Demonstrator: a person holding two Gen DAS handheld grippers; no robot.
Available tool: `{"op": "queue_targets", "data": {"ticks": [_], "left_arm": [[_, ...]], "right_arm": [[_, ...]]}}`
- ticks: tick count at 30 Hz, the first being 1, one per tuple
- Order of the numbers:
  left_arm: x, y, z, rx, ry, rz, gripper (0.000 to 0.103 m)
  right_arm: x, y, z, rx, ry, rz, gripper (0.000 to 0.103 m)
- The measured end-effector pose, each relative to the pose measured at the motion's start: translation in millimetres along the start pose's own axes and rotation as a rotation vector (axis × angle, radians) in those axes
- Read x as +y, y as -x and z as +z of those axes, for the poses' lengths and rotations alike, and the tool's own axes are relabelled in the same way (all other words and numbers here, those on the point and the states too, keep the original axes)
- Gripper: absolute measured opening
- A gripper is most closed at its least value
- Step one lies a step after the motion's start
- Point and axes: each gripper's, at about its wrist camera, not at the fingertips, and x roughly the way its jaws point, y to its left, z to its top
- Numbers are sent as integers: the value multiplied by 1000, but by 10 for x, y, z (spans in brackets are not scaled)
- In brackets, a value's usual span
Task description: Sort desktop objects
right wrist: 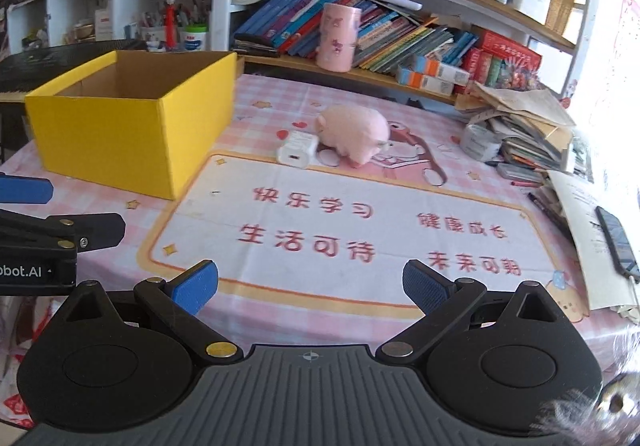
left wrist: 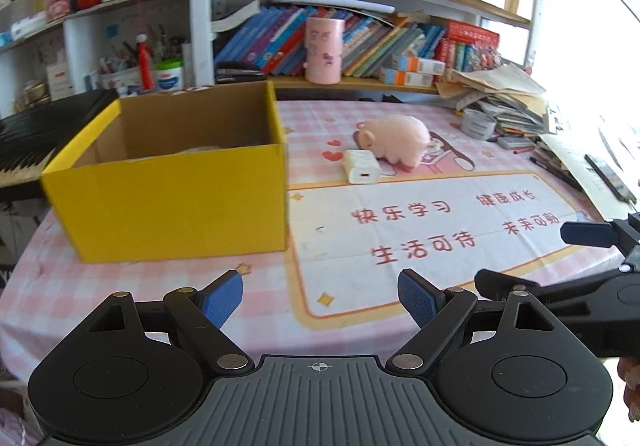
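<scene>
A pink plush pig (left wrist: 394, 139) (right wrist: 354, 135) lies mid-table with a white charger block (left wrist: 362, 165) (right wrist: 298, 151) touching its snout. An open yellow cardboard box (left wrist: 168, 173) (right wrist: 128, 113) stands to their left, with something pale lying low inside it. My left gripper (left wrist: 320, 300) hovers open over the near part of the mat, nothing between its blue pads. My right gripper (right wrist: 310, 286) is open too, empty, above the mat's printed red characters. Each gripper shows at the edge of the other's view: the right gripper (left wrist: 588, 236), the left gripper (right wrist: 24, 191).
A pink checked table mat (left wrist: 440, 230) (right wrist: 360, 230) covers the desk. A messy stack of papers and books (left wrist: 504, 101) (right wrist: 524, 125), a roll of tape (right wrist: 478, 141), pens and a phone (right wrist: 616, 242) crowd the right side. A pink cup (left wrist: 324, 49) (right wrist: 338, 37) stands on the bookshelf behind.
</scene>
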Motion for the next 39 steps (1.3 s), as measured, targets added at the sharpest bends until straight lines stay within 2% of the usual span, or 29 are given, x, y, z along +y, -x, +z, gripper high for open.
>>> {"op": "queue_targets", "data": {"ticks": [5,11,16,23,31,39], "left_arm": [[-179,-148,112,-5,-41,-23,87],[-349,-379,195,26,-51,-49,87],[-446,-534,300,27,-39,-42,87],[-562,-793,532,17,-14,-35,87],[-650,-1042,827,-26,28,19,87],[-746,-1148,1014,-51,46,96,87]], "right_arm": [[-249,-120,53,16,-54,-17,99],[-488,-276,92,46,-73,-32,99],[-673,-451,156,77,-81,-32,99],[-898,-669,301,78,-60,-16,99],[-1178,-951,484,78,-48,11,99],[-1367,-1270,697,60,-44,86,99]]}}
